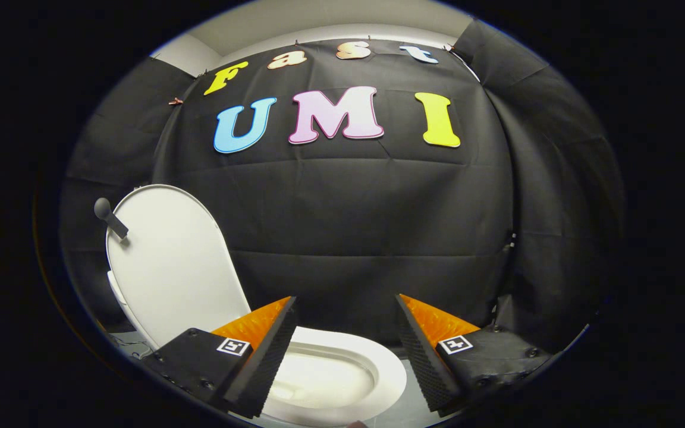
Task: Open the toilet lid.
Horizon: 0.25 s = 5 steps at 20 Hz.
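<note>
The toilet lid stands raised, tipped back nearly upright against the black cloth wall behind it, off to the left and beyond the gripper. A small dark knob handle sticks out from the lid's upper left edge. Below the lid the white seat and the bowl lie uncovered, and the bowl sits low between the two fingers, partly hidden behind the left one. The jaws are spread wide apart, with nothing between them and neither finger touching the lid or the seat. The black cloth hangs in folds across the whole back of the booth, and a strip of pale wall shows above it.
</note>
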Motion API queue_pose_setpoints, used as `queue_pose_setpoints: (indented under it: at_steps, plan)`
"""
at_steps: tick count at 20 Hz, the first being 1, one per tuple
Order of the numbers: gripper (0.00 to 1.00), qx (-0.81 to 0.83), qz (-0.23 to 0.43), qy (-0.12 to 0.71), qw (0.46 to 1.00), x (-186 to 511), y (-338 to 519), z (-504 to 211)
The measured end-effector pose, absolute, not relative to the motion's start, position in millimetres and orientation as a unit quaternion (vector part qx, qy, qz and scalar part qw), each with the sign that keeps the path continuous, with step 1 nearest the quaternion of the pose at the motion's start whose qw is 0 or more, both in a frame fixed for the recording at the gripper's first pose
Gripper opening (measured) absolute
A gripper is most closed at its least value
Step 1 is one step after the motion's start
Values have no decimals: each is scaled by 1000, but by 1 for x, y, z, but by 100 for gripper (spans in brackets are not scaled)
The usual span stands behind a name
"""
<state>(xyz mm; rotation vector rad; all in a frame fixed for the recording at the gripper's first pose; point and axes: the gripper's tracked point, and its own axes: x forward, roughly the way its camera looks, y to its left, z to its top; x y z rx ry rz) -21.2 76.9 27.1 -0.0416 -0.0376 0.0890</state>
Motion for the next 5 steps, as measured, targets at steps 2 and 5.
queue_pose_setpoints:
  at_steps: [2,5]
  plan:
    - [99,-20,44,-17,999,-20,77,25]
    - [99,-21,43,-16,999,-20,76,25]
